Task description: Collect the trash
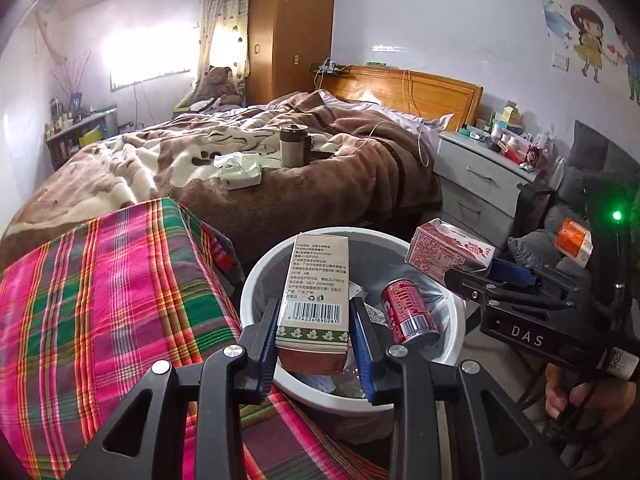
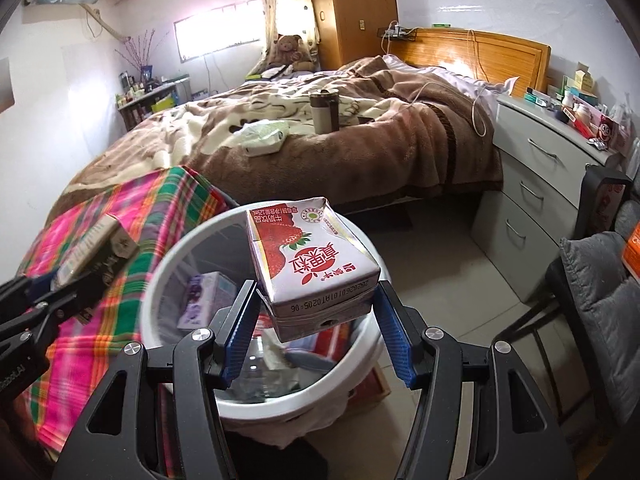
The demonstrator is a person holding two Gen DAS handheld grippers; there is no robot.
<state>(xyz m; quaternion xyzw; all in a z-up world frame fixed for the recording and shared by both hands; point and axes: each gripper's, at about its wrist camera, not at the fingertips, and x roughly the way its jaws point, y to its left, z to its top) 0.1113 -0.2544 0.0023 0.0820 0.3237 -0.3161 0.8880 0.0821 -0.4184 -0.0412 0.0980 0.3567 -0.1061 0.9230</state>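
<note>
In the left wrist view, the left gripper [image 1: 316, 336] is closed on a tall beige box [image 1: 316, 284] with a barcode; its blue pads press the box on both sides. The box stands upright above the white trash bin [image 1: 256, 276], which is at about 6 o'clock in the picture. Inside the bin lies a red can [image 1: 408, 312], tilted, just at the right of the box. At 3 o'clock the right gripper [image 1: 476, 276] comes in from the side and carries a strawberry milk carton [image 1: 448, 248] near the bin rim; a hand [image 1: 576, 396] holds its handle at 4 o'clock. A plaid cloth [image 1: 100, 300] covers the surface at 8 o'clock, and the bed [image 1: 248, 160] is at 12 o'clock. In the right wrist view, the right gripper [image 2: 316, 320] grips the strawberry milk carton [image 2: 312, 260] between its blue pads, above the white trash bin [image 2: 160, 300]. A purple carton [image 2: 208, 296] lies inside the bin at 9 o'clock of the held carton. The left gripper [image 2: 52, 292], blurred, is at 9 o'clock with the beige box [image 2: 92, 248].
</note>
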